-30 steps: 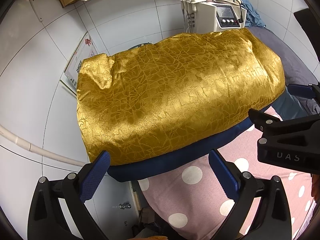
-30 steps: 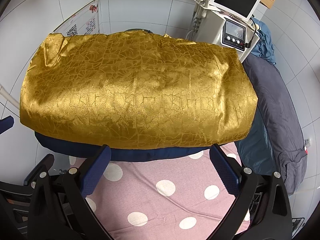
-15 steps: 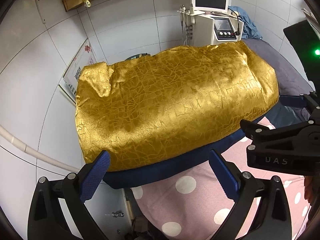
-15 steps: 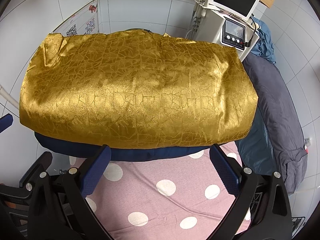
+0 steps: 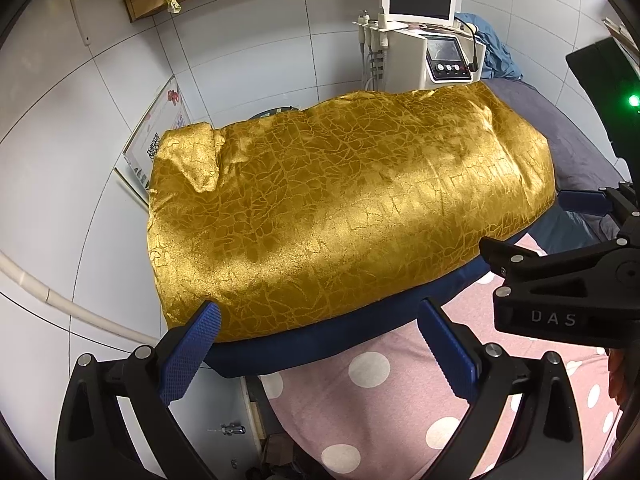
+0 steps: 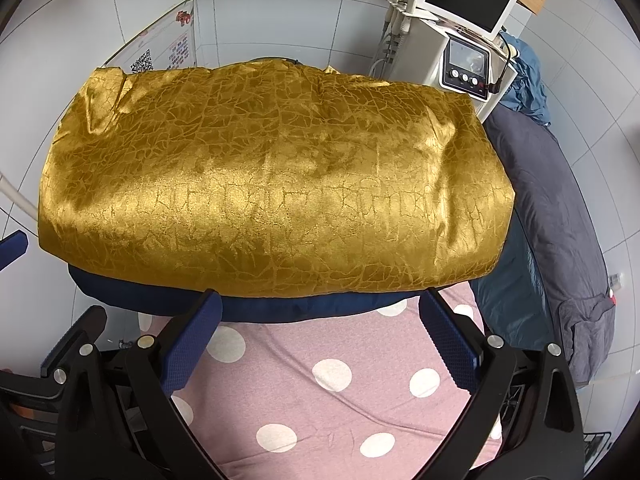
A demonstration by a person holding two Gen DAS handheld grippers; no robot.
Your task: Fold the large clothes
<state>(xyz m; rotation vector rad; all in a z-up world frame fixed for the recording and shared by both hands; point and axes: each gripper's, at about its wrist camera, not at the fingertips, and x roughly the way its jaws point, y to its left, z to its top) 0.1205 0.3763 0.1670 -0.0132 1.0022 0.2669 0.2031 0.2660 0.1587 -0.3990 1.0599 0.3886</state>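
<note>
We are facing a white-tiled wall (image 5: 240, 60) and a machine (image 6: 460, 52) behind a bed with a polka-dot sheet (image 6: 320, 380), where the gold garment (image 6: 272, 184) is lying folded on a navy layer (image 5: 320, 344). Over the last second the left gripper (image 5: 320, 356) is drawing back and tilting up while the right gripper (image 6: 320, 344) is holding still; both jaws are spread wide and gripping nothing, so this fold looks finished to us. The garment's far edge and the navy layer's extent are hiding from us.

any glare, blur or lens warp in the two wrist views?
Left wrist: sharp, strong fisheye bending of wall tiles, sheen across the gold garment, green LED flare at right edge. Right wrist: sharp too, broad sheen band on the garment, dark vignette corners.
</note>
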